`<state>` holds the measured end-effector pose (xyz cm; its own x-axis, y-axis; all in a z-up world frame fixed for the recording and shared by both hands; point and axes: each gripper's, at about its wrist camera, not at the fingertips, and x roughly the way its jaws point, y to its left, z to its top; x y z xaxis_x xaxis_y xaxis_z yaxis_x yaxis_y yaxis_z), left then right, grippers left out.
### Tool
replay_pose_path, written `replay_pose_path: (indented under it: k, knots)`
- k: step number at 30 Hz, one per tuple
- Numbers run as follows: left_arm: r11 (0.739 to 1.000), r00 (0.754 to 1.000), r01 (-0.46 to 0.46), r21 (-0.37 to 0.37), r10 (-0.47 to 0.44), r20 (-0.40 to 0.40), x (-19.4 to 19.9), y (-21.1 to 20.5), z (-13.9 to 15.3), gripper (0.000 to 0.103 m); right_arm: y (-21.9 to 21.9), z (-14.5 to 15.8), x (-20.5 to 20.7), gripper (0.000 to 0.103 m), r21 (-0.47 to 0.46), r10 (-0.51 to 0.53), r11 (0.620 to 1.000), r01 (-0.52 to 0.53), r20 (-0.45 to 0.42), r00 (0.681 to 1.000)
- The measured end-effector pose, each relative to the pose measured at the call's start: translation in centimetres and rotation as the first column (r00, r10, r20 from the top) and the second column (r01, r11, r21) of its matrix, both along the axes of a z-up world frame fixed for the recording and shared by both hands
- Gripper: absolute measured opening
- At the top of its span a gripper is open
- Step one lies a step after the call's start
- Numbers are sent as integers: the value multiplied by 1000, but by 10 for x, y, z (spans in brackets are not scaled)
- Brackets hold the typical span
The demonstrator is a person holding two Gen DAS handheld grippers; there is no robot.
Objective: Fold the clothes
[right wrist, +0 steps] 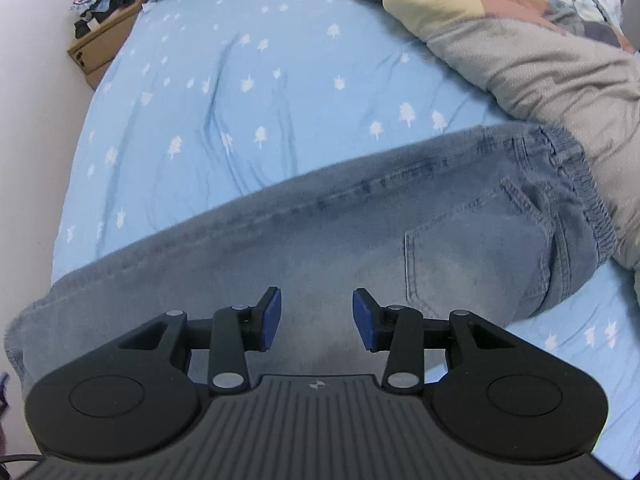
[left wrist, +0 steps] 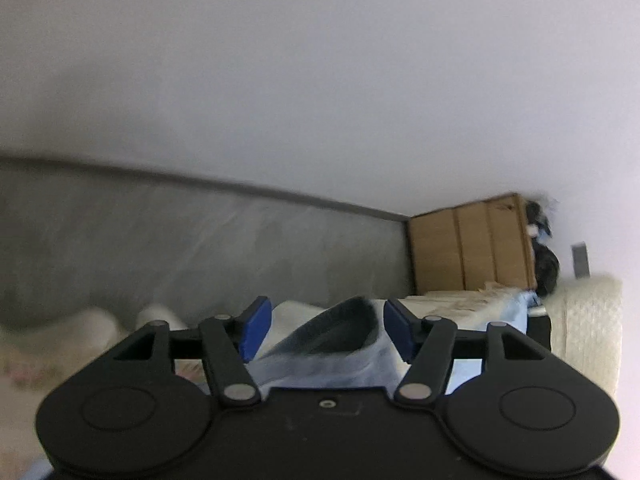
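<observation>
Faded blue jeans [right wrist: 320,232] lie folded lengthwise across a light blue bed sheet [right wrist: 248,80], waistband to the right, leg end to the left. My right gripper [right wrist: 316,320] hovers open just above the middle of the jeans, nothing between its blue pads. In the left wrist view a raised fold of denim [left wrist: 340,328] stands between the spread fingers of my left gripper [left wrist: 326,330], which is open and aimed level at the wall. I cannot tell whether either pad touches the cloth.
A patchwork quilt [right wrist: 520,28] is bunched at the bed's upper right, against the waistband. A cardboard box [left wrist: 472,248] with dark clothes on it stands by the wall. A grey headboard [left wrist: 200,240] and white bedding [left wrist: 588,320] lie ahead of the left gripper.
</observation>
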<state>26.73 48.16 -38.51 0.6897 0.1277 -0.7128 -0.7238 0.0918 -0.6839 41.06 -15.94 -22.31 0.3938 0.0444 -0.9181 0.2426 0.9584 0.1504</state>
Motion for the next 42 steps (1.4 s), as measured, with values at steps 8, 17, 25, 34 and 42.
replay_pose_path:
  k: [8, 17, 25, 34, 42]
  knots:
    - [959, 984, -171, -227, 176, 1, -47, -23, -55, 71, 15, 5, -3, 44, -24, 54, 998, -54, -7, 999]
    - [955, 978, -144, -260, 177, 109, -38, -39, -66, 78, 19, 6, -20, 44, -32, 84, 996, -85, -21, 996]
    - [982, 997, 54, -180, -43, 60, 14, -18, -67, 34, 17, 4, -39, 44, -36, 111, 993, -112, -37, 993]
    - [951, 956, 271, 151, -284, 78, 30, -48, 29, 11, 16, -7, -47, 44, 30, 89, 996, -88, -19, 996]
    - [749, 808, 495, 440, -583, 84, 68, -160, 142, 6, 2, -17, -33, 44, 135, 55, 989, -60, 41, 998]
